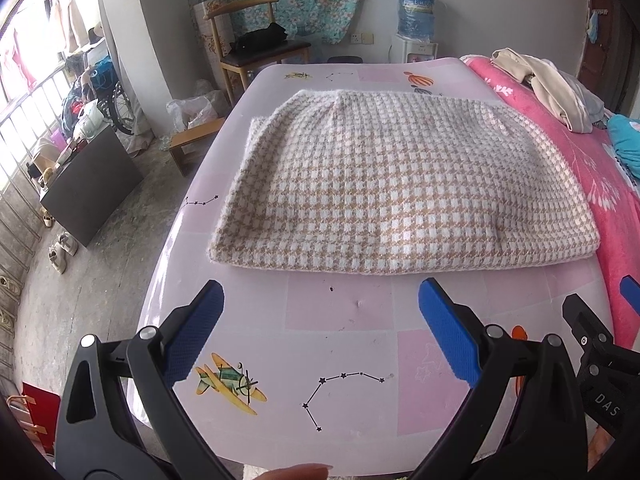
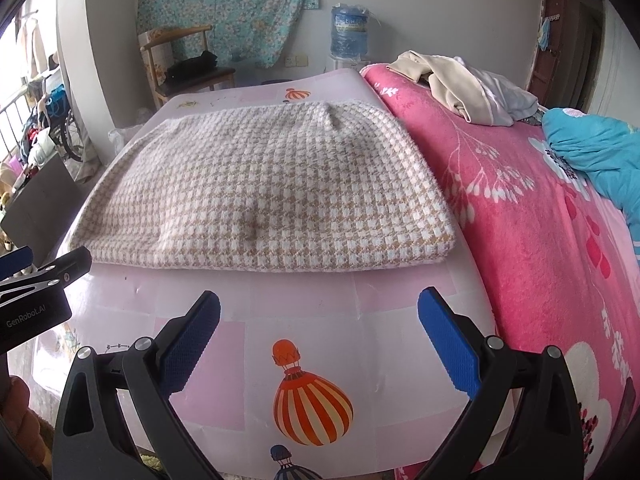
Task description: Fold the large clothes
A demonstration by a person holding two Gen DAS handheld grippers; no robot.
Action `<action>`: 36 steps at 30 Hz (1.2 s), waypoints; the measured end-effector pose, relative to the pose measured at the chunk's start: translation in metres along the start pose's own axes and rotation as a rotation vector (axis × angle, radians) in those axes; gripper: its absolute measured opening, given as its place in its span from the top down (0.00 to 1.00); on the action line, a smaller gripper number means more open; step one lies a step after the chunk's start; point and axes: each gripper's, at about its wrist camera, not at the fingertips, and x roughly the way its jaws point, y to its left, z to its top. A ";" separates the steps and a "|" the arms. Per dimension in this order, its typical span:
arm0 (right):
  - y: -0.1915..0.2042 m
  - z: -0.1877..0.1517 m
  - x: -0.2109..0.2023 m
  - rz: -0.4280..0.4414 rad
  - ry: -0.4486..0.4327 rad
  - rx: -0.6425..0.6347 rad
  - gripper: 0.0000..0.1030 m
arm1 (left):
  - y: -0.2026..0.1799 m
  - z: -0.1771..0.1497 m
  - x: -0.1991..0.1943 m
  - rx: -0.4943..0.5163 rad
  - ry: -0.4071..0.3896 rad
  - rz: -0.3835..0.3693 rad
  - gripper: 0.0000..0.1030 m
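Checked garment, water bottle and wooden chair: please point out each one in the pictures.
Checked garment [image 1: 400, 184], left wrist view, middle of its folded top face.
Water bottle [image 2: 349, 32], right wrist view, middle of its blue body.
Wooden chair [image 1: 264, 54], left wrist view, bare part of its dark seat.

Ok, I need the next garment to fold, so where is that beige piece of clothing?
The beige garment lies crumpled at the far end of the pink blanket, right of the folded checked garment and beside the blue bedding.
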 end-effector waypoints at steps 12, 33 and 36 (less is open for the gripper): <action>0.005 0.003 0.004 -0.007 0.016 -0.014 0.06 | 0.001 0.000 0.002 -0.006 0.007 -0.010 0.08; 0.006 0.007 -0.002 -0.008 0.000 -0.023 0.06 | -0.004 0.001 -0.004 0.014 -0.006 -0.034 0.08; 0.007 0.007 -0.002 -0.009 -0.002 -0.028 0.06 | -0.003 0.001 -0.004 0.011 -0.005 -0.030 0.08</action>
